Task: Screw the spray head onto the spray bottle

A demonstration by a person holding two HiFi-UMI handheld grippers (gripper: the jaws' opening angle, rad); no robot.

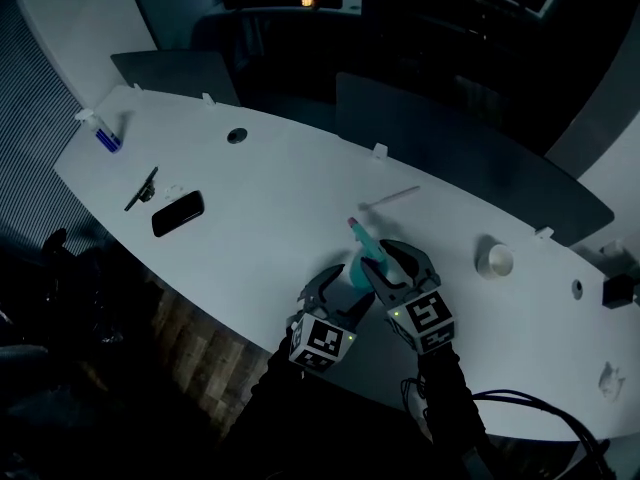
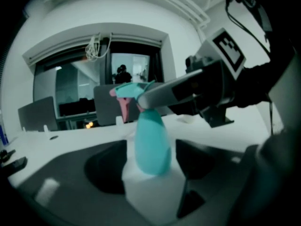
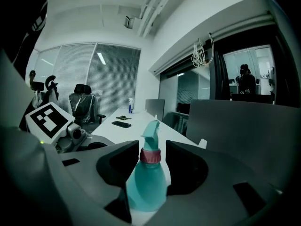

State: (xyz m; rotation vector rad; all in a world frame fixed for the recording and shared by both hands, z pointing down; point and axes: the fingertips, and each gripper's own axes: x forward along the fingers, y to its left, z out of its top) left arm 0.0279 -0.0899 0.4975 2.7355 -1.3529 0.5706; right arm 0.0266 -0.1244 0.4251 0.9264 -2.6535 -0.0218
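A teal spray bottle (image 1: 362, 260) stands upright on the white table (image 1: 270, 178), its spray head (image 3: 151, 133) seated above a pink collar (image 3: 150, 155). In the head view my left gripper (image 1: 338, 283) is just left of the bottle and my right gripper (image 1: 397, 261) just right of it. In the left gripper view the bottle (image 2: 153, 145) sits between the open jaws of the left gripper (image 2: 150, 160) with gaps on both sides, and a right finger (image 2: 178, 91) crosses the pink trigger (image 2: 123, 105). The right gripper (image 3: 151, 167) is open, its jaws flanking the collar without touching.
A black phone (image 1: 178, 213), a dark tool (image 1: 141, 190) and a small blue bottle (image 1: 105, 136) lie toward the table's far left. A white strip (image 1: 392, 198) lies behind the bottle and a white roll (image 1: 495, 260) to its right. Cables (image 1: 540, 418) trail at the near right edge.
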